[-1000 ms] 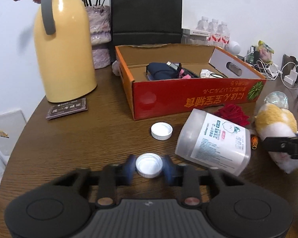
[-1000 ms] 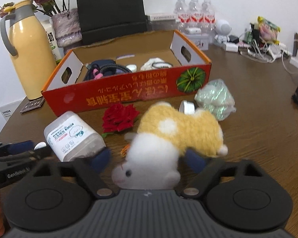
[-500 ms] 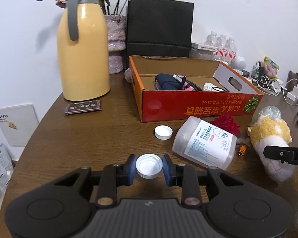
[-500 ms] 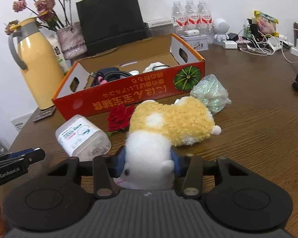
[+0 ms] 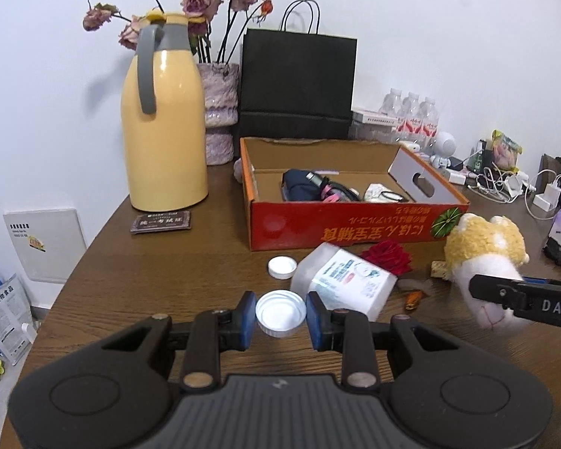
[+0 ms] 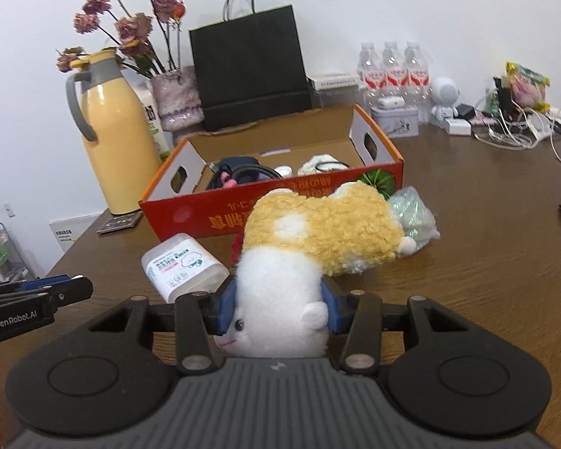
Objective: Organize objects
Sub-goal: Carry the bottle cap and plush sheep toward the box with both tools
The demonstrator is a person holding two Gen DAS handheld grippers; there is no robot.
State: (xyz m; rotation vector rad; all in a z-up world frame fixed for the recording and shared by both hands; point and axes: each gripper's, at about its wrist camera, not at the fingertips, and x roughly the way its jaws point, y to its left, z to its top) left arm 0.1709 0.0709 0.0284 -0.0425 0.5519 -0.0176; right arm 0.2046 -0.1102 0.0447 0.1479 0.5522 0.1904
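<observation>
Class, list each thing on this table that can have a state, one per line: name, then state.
Left gripper: shut on white cap.
Right gripper: shut on plush toy, by its white head.
Red box: open, things inside.
Plastic jar: lying on its side.
Second white cap: loose on table.
Yellow jug: upright, lid on.
Black bag: standing upright.

Yellow thermos (image 5: pixel 163 127) stands beside black paper bag (image 5: pixel 297 82).
</observation>
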